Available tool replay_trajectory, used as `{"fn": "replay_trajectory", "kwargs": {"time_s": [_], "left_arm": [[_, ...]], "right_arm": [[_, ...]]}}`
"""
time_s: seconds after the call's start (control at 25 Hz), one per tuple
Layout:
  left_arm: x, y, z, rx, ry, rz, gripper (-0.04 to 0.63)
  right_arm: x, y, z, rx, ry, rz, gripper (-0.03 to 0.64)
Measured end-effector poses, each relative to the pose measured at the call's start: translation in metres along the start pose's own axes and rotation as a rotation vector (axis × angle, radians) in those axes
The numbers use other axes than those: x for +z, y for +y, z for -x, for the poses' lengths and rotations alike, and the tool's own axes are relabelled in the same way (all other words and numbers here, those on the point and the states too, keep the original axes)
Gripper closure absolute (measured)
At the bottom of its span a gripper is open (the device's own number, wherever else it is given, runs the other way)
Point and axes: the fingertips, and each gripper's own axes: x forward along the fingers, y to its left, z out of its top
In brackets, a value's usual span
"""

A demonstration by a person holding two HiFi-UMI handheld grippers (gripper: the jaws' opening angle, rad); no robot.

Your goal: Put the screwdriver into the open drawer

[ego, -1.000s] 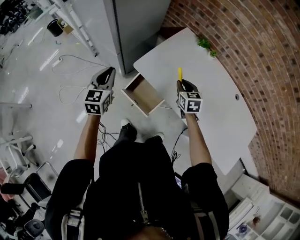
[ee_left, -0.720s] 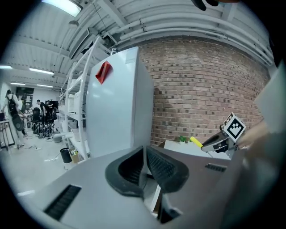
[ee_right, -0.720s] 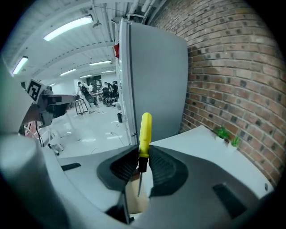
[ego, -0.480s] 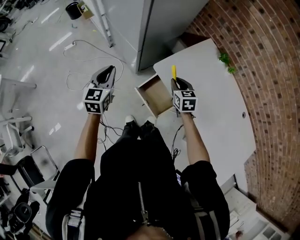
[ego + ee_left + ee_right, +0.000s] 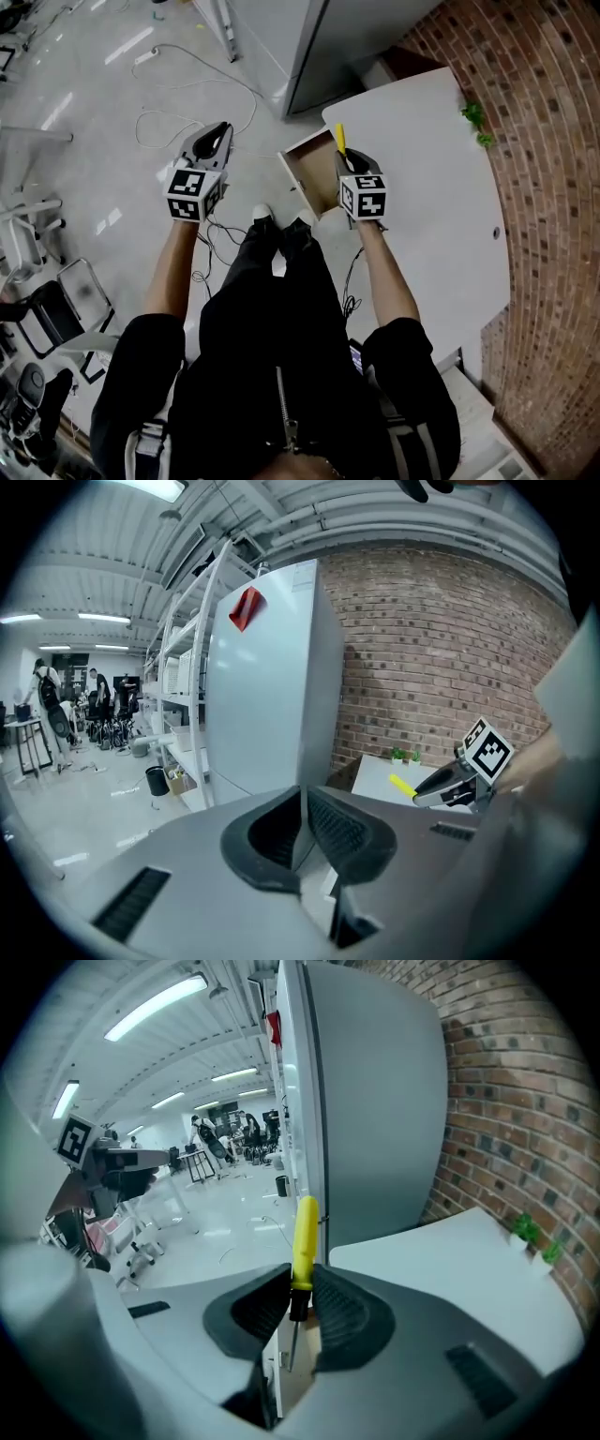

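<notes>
The drawer (image 5: 309,178) stands open at the top, with free room above it. The bench (image 5: 431,197) edge flanks its right side and a tall grey cabinet (image 5: 319,37) rises close behind. To the left lies open floor (image 5: 94,122).

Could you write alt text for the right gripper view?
The right tongs clamp a yellow-handled screwdriver, handle up, its metal tip down toward an open drawer. Behind stand a white table, a grey cabinet and a brick wall.
</notes>
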Motion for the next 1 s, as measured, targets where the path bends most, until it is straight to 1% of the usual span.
{"fn": "replay_trajectory", "kwargs": {"time_s": [0.16,0.4,0.56,0.76,0.88,1.0], "left_arm": [[-0.025,0.002,-0.004,0.004,0.037,0.020,0.554],[-0.056,-0.002,-0.014,-0.004,0.087,0.023,0.554],[-0.069,0.001,-0.023,-0.007,0.108,0.019,0.554],[-0.087,0.002,-0.035,-0.002,0.123,0.036,0.554],[-0.108,-0.002,-0.039,-0.025,0.151,0.022,0.554],[-0.131,-0.003,-0.045,-0.042,0.178,0.015,0.554]], "right_arm": [[-0.028,0.015,-0.019,0.037,0.053,-0.003,0.535],[-0.065,0.027,-0.050,0.077,0.117,-0.029,0.535],[-0.080,0.028,-0.077,0.093,0.145,-0.047,0.535],[-0.116,0.012,-0.117,0.066,0.196,-0.088,0.535],[-0.150,0.005,-0.140,0.041,0.238,-0.134,0.535],[-0.186,-0.004,-0.165,-0.001,0.279,-0.185,0.535]]}}
